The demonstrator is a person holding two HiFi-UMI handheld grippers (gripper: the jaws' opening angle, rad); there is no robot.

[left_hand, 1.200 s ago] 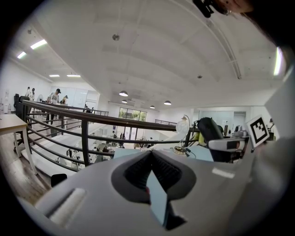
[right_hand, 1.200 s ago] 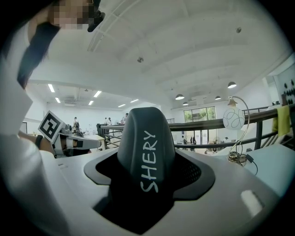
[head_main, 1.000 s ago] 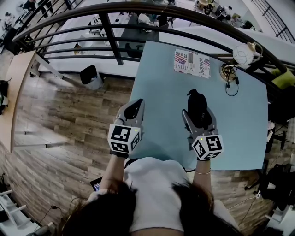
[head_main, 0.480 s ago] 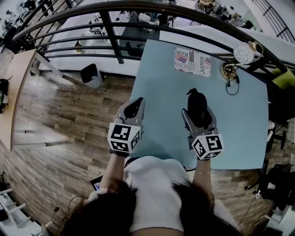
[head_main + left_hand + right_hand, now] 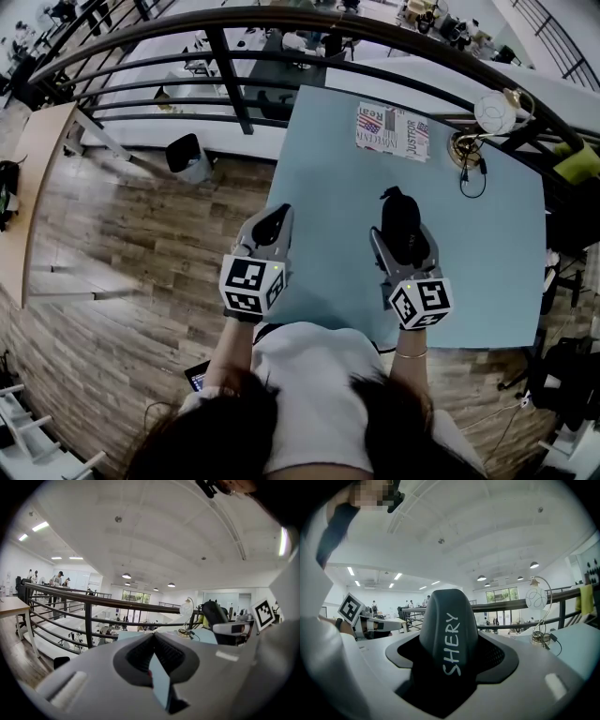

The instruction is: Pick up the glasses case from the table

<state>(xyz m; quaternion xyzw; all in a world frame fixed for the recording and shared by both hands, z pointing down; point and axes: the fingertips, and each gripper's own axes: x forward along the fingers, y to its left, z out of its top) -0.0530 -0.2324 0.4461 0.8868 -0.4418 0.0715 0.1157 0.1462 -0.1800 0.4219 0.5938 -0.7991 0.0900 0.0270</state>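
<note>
A pale blue surface (image 5: 319, 169) fills the centre of the head view, with a dark railing (image 5: 216, 56) arching across the top and a wood floor (image 5: 141, 234) at the left. A printed sheet (image 5: 392, 127) lies near the surface's far edge, and a round white lamp (image 5: 494, 109) stands at the upper right.

The right gripper (image 5: 404, 242) sits right of centre, its jaws clamped on the black glasses case (image 5: 401, 217), which juts forward past the jaw tips. In the right gripper view the case (image 5: 449, 639) stands between the jaws and bears the word "SHERY".

The left gripper (image 5: 272, 223) sits at the surface's left edge. Its jaws meet at the tips with nothing between them.
</note>
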